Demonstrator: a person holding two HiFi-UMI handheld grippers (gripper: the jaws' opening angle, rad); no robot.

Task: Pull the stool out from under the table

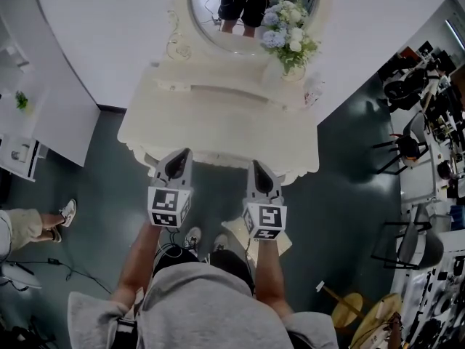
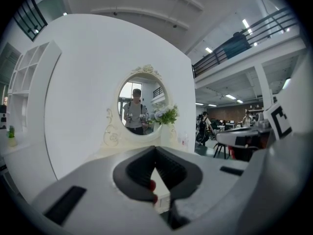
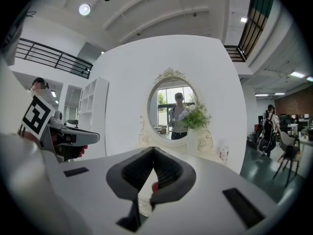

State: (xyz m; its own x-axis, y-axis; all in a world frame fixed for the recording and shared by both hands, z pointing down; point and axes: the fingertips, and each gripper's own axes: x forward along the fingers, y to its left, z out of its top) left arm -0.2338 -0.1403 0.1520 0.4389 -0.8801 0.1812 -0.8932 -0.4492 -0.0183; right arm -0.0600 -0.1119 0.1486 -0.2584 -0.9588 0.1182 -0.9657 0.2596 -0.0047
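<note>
Both forearms reach forward side by side, with the left gripper (image 1: 176,164) and right gripper (image 1: 260,174) about level and aimed at the dressing table (image 1: 218,122). Both jaw pairs are pressed together, with nothing seen pinched at the tips. The stool (image 1: 235,231) is on the floor under the right gripper by the person's feet, nearer the person than the table's front edge and mostly hidden.

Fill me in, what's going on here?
A person stands facing a cream dressing table with an oval mirror, holding a gripper in each hand. The left gripper and right gripper sit side by side near the table's front edge, both shut with nothing between the jaws. A pale shape by the person's feet may be the stool; neither gripper is on it.
</note>
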